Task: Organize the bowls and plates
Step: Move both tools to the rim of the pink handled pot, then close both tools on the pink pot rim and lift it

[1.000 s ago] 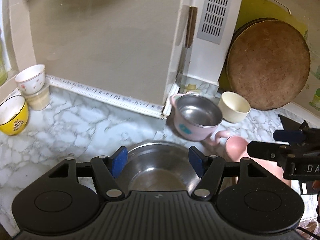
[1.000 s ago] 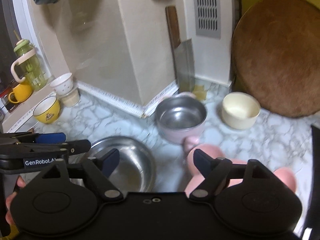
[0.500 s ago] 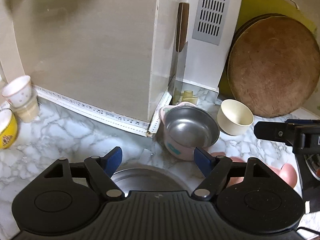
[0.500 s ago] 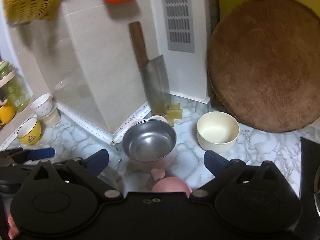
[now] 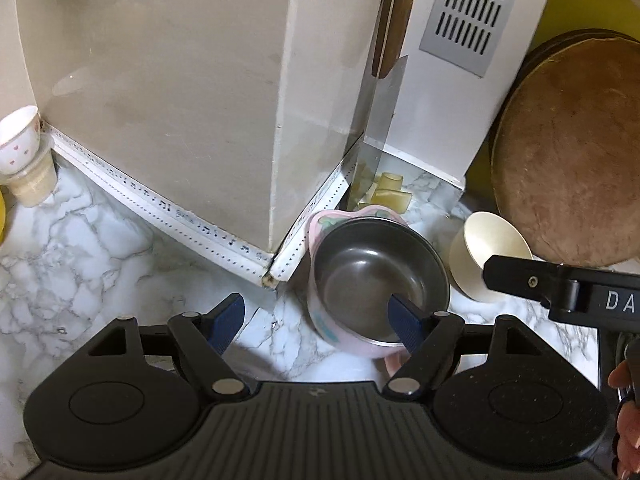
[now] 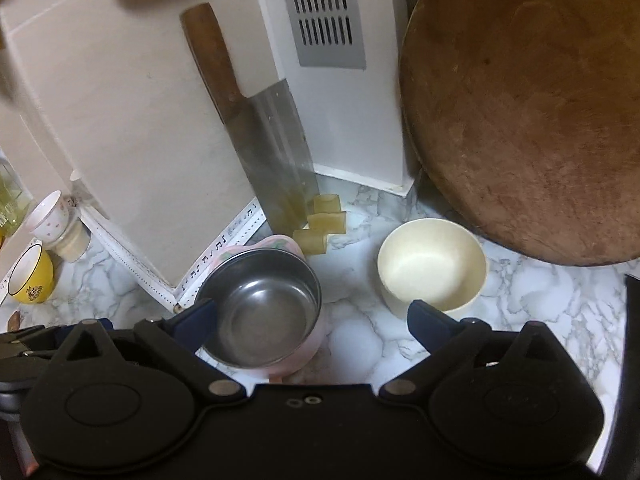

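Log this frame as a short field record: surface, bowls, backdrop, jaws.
surface: marble counter
bowls: steel-lined pink bowl by the wall corner; cream bowl to its right, apart from it
cups: yellow cup and stacked white cup far left
backdrop: cleaver and round wooden board leaning upright
left gripper: jaws open, empty
right gripper: jaws open, empty

Your left gripper (image 5: pixel 316 316) points steeply down, its blue pads spread wide with nothing pressed between them. Your right gripper (image 6: pixel 310 316) tilts down likewise, jaws standing wider apart and gripping nothing. Your right hand's fingers (image 5: pixel 624 412) show at the left wrist view's right edge.
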Action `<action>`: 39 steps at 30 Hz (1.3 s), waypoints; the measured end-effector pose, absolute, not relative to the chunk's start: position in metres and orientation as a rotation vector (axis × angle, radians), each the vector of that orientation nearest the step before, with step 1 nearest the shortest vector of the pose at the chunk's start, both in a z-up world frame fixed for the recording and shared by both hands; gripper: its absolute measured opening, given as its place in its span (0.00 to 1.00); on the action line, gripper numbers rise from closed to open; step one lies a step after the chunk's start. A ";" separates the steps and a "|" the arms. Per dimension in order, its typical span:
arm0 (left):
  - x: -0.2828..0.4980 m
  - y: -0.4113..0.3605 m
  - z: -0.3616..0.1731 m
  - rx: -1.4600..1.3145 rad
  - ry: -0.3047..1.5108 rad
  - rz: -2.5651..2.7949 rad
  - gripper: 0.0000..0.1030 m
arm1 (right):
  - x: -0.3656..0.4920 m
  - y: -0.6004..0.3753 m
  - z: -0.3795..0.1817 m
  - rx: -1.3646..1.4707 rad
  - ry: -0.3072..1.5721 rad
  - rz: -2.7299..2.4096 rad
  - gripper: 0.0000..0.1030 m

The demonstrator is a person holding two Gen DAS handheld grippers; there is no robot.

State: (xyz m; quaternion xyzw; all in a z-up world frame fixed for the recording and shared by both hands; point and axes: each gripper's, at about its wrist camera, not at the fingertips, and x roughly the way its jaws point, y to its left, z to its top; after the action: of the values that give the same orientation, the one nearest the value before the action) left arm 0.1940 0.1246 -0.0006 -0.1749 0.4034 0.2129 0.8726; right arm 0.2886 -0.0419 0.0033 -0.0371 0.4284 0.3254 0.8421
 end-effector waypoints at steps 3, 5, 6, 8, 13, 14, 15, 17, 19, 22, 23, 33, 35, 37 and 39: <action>0.206 0.127 -0.010 -0.398 0.864 0.467 0.76 | 0.302 -0.036 -0.003 -0.067 0.951 0.705 0.98; 0.213 0.128 -0.018 -0.414 0.874 0.481 0.76 | 0.311 -0.030 -0.007 -0.070 0.968 0.712 0.97; 0.216 0.128 -0.021 -0.420 0.878 0.485 0.76 | 0.315 -0.027 -0.009 -0.071 0.975 0.717 0.97; 0.221 0.129 -0.027 -0.433 0.889 0.501 0.76 | 0.322 -0.021 -0.015 -0.072 0.990 0.720 0.95; 0.232 0.135 -0.038 -0.469 0.895 0.529 0.76 | 0.341 -0.011 -0.032 -0.066 1.043 0.714 0.81; 0.233 0.137 -0.040 -0.481 0.897 0.532 0.76 | 0.344 -0.010 -0.036 -0.067 1.053 0.718 0.78; 0.234 0.139 -0.042 -0.489 0.899 0.536 0.76 | 0.346 -0.008 -0.038 -0.069 1.060 0.721 0.77; 0.238 0.139 -0.044 -0.489 0.903 0.534 0.76 | 0.349 -0.005 -0.044 -0.078 1.070 0.727 0.74; 0.241 0.137 -0.047 -0.481 0.907 0.533 0.76 | 0.350 -0.001 -0.049 -0.084 1.080 0.731 0.71; 0.242 0.137 -0.049 -0.490 0.902 0.535 0.73 | 0.351 0.003 -0.055 -0.092 1.086 0.728 0.60; 0.242 0.137 -0.050 -0.491 0.902 0.534 0.64 | 0.352 0.004 -0.057 -0.093 1.090 0.731 0.55; 0.247 0.141 -0.057 -0.520 0.934 0.534 0.27 | 0.348 0.013 -0.069 -0.124 1.102 0.755 0.25; 0.248 0.141 -0.057 -0.516 0.935 0.540 0.25 | 0.347 0.012 -0.070 -0.135 1.097 0.752 0.19; 0.248 0.143 -0.058 -0.519 0.937 0.550 0.19 | 0.346 0.012 -0.069 -0.149 1.087 0.741 0.14; 0.248 0.145 -0.058 -0.518 0.942 0.551 0.15 | 0.346 0.011 -0.069 -0.160 1.080 0.724 0.08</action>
State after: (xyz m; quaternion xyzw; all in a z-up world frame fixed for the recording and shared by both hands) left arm 0.2480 0.1454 -0.0577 -0.2435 0.4428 0.2591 0.8231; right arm 0.3461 0.0113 -0.0691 -0.0742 0.5020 0.3365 0.7932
